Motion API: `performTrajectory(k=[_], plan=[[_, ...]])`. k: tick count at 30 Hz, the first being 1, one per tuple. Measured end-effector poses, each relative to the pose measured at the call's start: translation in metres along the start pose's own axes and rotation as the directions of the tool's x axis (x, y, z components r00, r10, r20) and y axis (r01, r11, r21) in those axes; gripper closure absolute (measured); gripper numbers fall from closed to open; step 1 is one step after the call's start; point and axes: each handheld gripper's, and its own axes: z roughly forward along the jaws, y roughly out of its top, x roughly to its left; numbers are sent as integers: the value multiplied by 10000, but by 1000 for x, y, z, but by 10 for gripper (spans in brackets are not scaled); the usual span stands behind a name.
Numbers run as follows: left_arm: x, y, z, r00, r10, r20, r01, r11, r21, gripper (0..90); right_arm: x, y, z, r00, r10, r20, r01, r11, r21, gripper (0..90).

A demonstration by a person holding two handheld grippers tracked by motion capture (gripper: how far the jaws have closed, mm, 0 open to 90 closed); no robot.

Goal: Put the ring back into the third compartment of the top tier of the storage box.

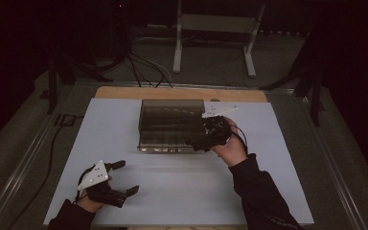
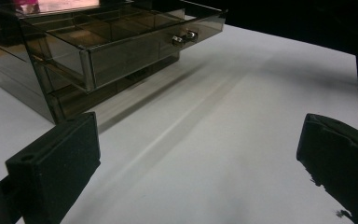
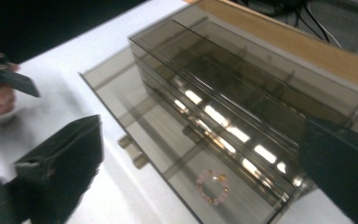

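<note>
My right gripper hovers with jaws spread, empty, at the smoky drawer box near the desk's far edge; a pink bracelet lies in its pulled-out drawer. I'd descend squarely. Left gripper idles wide apart near the front-left corner.

A white counter spreads across the lower middle of the high view, with a strip of bare wood along its far edge. Beyond it, in the upper middle of the frame, stands a pale metal stand on two long feet. Dark cables run over the grey floor at the upper left, and another cable trails down the left side. Black stand legs rise at both sides.
</note>
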Motion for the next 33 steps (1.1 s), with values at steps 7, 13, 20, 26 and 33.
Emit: performTrajectory(k=[7, 13, 20, 26, 33], plan=[[0, 0, 1, 10000, 6, -1, -6, 10000, 3, 6, 5, 4, -10, 9982, -593, -41, 592, 9981, -195, 0], [-1, 0, 0, 10000, 29, 1, -29, 10000, -7, 6, 4, 6, -18, 9977, -671, -115, 666, 9971, -357, 0], [-1, 2, 2, 10000, 80, -10, -80, 10000, 23, 6, 4, 6, -29, 9975, -655, -284, 637, 9961, -603, 0], [-1, 1, 2, 10000, 70, -7, -70, 10000, 23, 6, 2, 4, -38, 9975, -621, -335, 595, 9954, -747, 0], [-1, 1, 2, 10000, 76, 17, -76, 10000, 8, 6, -1, -1, -41, 9975, -527, -470, 485, 9950, -871, 0]])
